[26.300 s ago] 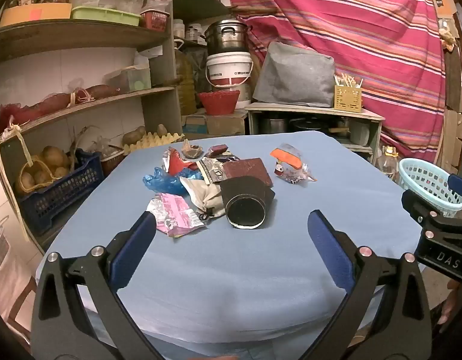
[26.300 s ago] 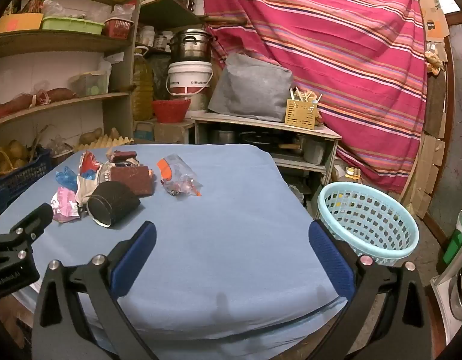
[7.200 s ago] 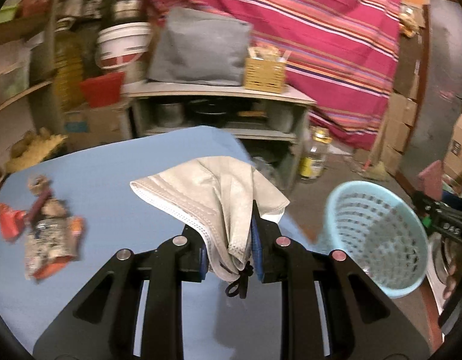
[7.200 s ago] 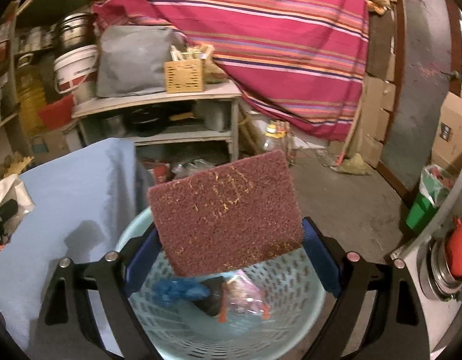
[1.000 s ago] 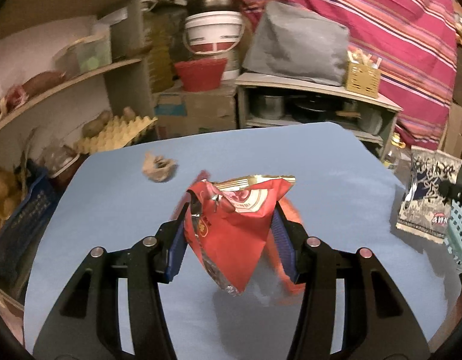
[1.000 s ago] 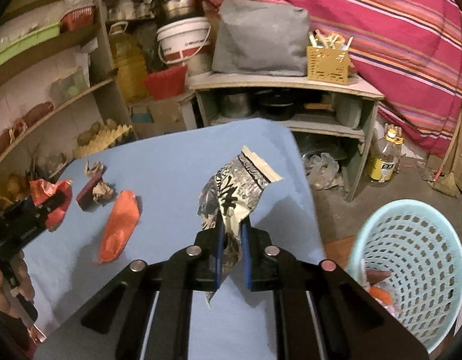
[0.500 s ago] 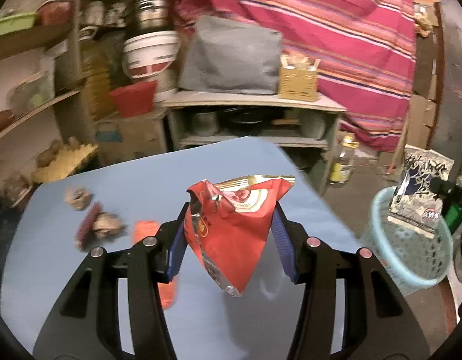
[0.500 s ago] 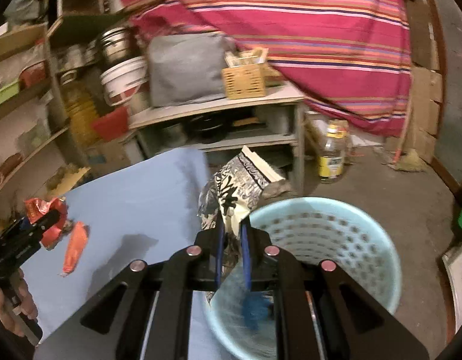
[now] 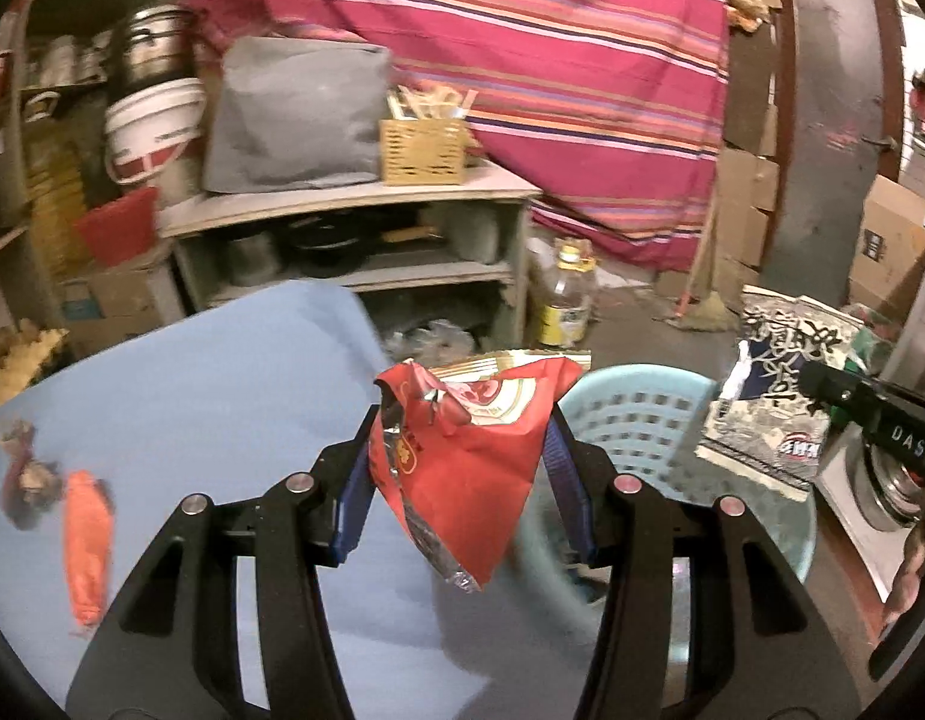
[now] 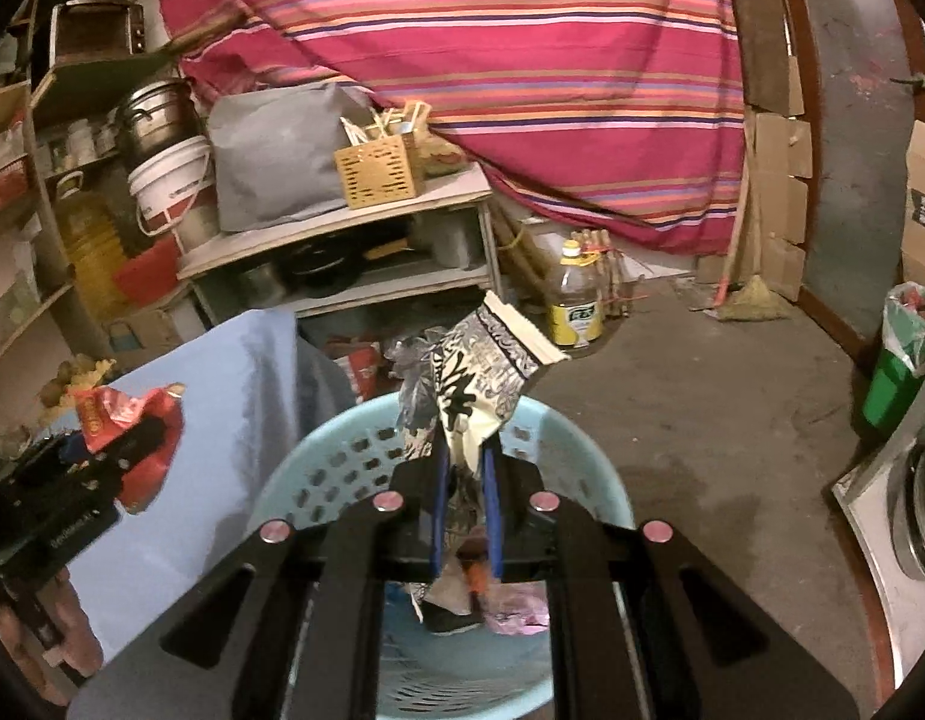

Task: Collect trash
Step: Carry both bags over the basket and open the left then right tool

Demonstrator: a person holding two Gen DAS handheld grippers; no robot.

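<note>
With the right gripper (image 10: 462, 516) pinching the black-and-white wrapper (image 10: 480, 384) above the blue basket (image 10: 342, 468), part its jaws squarely over the opening – the left gripper (image 9: 462, 516), clamping the red packet (image 9: 462, 450), should reach the rim before releasing

text: "DAS" | on: right claw (image 9: 822, 390) body | other labels: unreadable
</note>
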